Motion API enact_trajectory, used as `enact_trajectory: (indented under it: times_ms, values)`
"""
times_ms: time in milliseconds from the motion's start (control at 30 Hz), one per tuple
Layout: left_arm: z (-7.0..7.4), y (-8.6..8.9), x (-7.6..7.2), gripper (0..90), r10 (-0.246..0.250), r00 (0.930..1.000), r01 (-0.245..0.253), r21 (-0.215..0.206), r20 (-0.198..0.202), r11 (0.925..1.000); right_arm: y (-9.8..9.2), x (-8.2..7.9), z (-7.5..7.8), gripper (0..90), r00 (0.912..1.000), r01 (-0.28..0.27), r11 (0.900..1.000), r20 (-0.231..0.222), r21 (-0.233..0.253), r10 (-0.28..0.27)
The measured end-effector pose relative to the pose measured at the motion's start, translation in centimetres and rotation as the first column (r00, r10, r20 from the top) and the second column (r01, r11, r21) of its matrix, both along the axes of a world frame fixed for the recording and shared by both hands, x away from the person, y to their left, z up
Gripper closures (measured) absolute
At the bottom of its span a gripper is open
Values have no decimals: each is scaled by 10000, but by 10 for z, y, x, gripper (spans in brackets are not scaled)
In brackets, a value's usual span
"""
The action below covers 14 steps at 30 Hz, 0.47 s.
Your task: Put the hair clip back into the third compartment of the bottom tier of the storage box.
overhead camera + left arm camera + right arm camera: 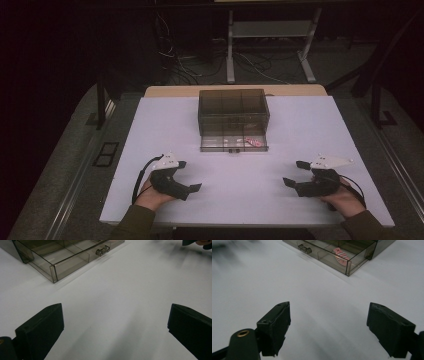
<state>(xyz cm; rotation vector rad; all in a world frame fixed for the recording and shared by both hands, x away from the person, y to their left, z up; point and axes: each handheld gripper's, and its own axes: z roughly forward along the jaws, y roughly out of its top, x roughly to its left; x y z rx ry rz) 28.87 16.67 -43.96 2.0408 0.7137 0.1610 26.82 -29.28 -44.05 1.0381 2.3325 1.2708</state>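
Both claws, left claw [190, 176] and right claw [294, 173], are resting wide apart on the worktop [240, 200], near the opened drawer [233, 142].

My left gripper [191, 176] and right gripper [293, 173] rest low and well apart, fingers [41, 328] spread wide, each pointing inward

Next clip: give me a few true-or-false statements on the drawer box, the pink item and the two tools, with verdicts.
1. The drawer of the smoky clear box is pulled out. True.
2. A pink item lies in the drawer. True.
3. The left tool is shut on the drawer knob. False: it is open, apart from the box, over the white table.
4. The right tool holds the pink item. False: its jaws are open with nothing between them.
5. The pink item lies on the table outside the box. False: it is inside the drawer.
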Motion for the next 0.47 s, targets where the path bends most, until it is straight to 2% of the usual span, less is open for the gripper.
enact_trajectory:
  times_ms: [467]
  values:
    - [0, 0, 0, 0, 6, 10000, -6, 31, -4, 10000, 0, -1, 0, 181, 10000, -26, 10000, -11, 5, 26]
